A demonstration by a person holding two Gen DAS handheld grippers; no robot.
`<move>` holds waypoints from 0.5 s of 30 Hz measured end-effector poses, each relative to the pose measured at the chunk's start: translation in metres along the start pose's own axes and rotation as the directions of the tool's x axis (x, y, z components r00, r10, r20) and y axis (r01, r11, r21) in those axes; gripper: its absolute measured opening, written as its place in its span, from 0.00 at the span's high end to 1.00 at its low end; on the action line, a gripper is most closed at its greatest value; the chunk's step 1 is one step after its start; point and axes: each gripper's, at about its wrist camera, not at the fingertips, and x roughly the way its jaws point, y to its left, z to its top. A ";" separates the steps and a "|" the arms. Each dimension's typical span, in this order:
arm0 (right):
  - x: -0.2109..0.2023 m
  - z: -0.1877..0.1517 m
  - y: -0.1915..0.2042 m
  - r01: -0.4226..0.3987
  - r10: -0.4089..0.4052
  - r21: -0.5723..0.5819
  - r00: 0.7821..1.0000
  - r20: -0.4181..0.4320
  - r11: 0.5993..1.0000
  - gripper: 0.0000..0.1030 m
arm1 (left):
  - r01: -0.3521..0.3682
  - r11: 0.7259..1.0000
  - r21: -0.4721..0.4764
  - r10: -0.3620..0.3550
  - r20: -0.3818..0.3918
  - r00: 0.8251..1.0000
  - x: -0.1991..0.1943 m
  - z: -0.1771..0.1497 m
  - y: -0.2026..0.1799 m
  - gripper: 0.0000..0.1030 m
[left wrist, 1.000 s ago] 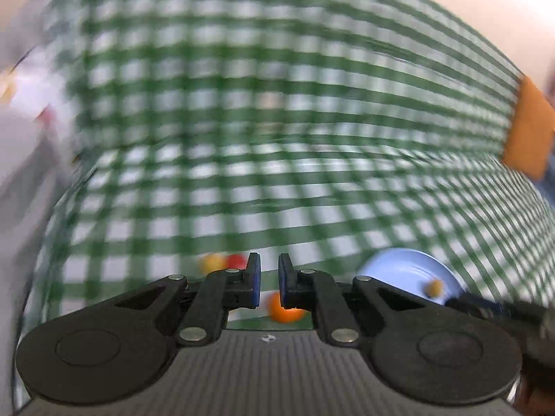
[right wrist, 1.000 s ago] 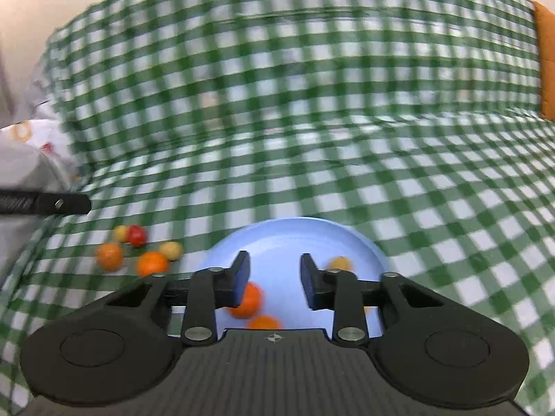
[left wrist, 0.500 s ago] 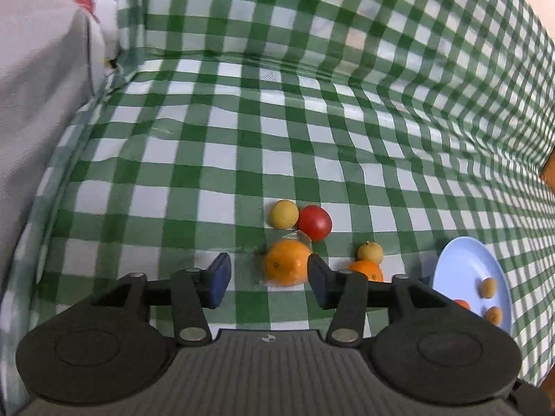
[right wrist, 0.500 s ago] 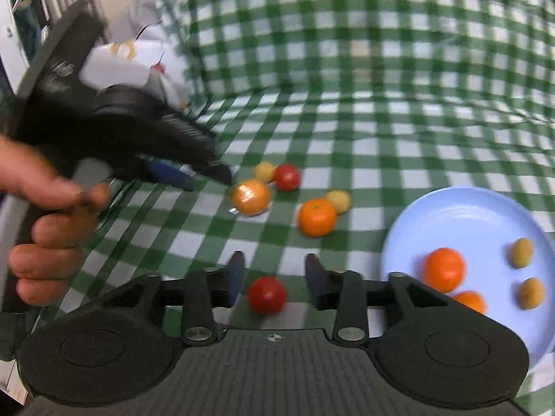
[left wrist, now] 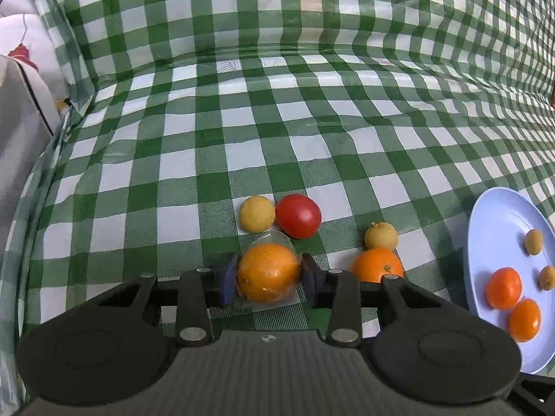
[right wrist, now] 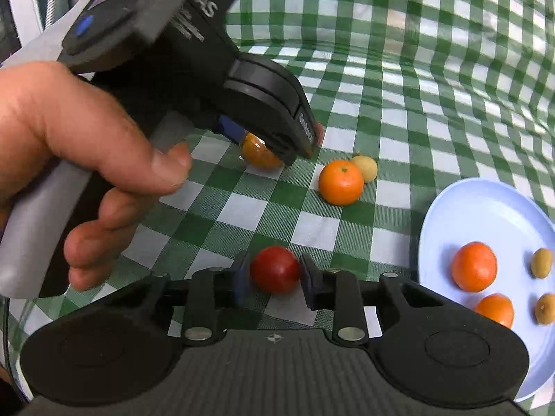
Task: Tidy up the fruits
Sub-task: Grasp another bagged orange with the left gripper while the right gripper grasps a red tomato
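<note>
Roughly halfway, by my count. The blue plate [right wrist: 485, 208] at about 4 o'clock on the checked cloth [left wrist: 277, 138] holds four pieces: two small oranges [right wrist: 474, 266] and two pale yellow fruits [right wrist: 541, 262].

Left to move, as I judge it: five pieces loose on the cloth.
- Wrapped orange [left wrist: 269, 272], sitting between the fingers of the left gripper [left wrist: 269, 275]. Jaws close about it, pads at or near the wrap on both sides; it rests on the cloth, not lifted.
- Yellow fruit [left wrist: 257, 213] and red tomato [left wrist: 298, 215], touching each other, just beyond it at 12 o'clock.
- Bare orange [left wrist: 377, 265] with a second yellow fruit [left wrist: 381, 236] against it, at 3 o'clock, between the wrapped one and the plate.
- Another red tomato [right wrist: 275, 274], between the fingers of the right gripper [right wrist: 275, 277]. Jaws partly closed, flanking it closely; firm contact I cannot tell. Still on the cloth.

Both pickups look under way, neither carried yet.
</note>
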 end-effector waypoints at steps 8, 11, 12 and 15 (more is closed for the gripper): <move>-0.029 -0.007 -0.010 0.005 -0.008 0.059 0.999 0.054 0.998 0.69 | -0.114 0.993 -0.041 0.114 -0.005 0.993 -0.049 -0.010 0.010 0.59; -0.046 -0.009 -0.015 0.005 -0.013 0.085 0.996 0.085 0.996 0.69 | -0.166 0.986 -0.029 0.166 0.006 0.986 -0.073 -0.021 0.013 0.59; -0.052 -0.010 -0.017 0.001 -0.011 0.093 0.995 0.100 0.996 0.69 | -0.179 0.984 -0.022 0.180 0.015 0.984 -0.081 -0.026 0.013 0.59; -0.070 -0.013 -0.022 -0.005 -0.008 0.097 0.990 0.139 0.995 0.69 | -0.212 0.977 0.006 0.211 0.044 0.976 -0.107 -0.039 0.009 0.59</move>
